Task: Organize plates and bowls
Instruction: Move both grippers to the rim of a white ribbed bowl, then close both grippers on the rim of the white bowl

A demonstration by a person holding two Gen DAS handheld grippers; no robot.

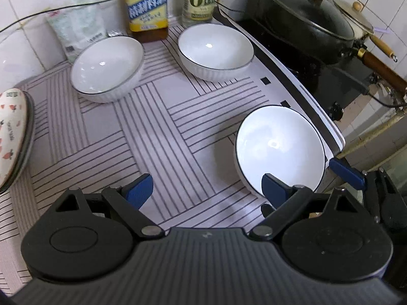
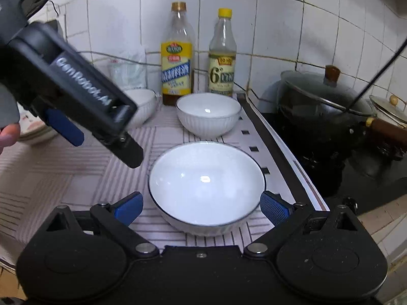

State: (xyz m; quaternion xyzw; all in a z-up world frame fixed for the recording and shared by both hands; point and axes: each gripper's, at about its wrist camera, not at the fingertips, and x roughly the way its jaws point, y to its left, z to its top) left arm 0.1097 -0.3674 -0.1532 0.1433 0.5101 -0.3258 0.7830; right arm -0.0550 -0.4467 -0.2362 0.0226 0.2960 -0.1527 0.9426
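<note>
Three white bowls with dark rims stand on the striped mat [image 1: 106, 137]. The near bowl [image 1: 279, 150] [image 2: 206, 185] sits at the mat's right side. My right gripper [image 2: 201, 208] is open and straddles it, one blue pad on each side, apart from the wall. A second bowl [image 1: 216, 50] [image 2: 208, 117] stands at the back by the bottles. A third bowl [image 1: 106, 68] [image 2: 142, 104] stands at the back left. My left gripper [image 1: 207, 188] is open and empty, above the mat left of the near bowl; its body [image 2: 76, 94] shows in the right wrist view.
Two sauce bottles [image 1: 146, 2] [image 1: 201, 0] and a plastic bag [image 1: 76, 25] stand against the tiled wall. A stack of patterned plates [image 1: 12, 137] lies at the far left. A black lidded wok [image 1: 305, 23] and a small pan [image 1: 356, 17] sit on the stove to the right.
</note>
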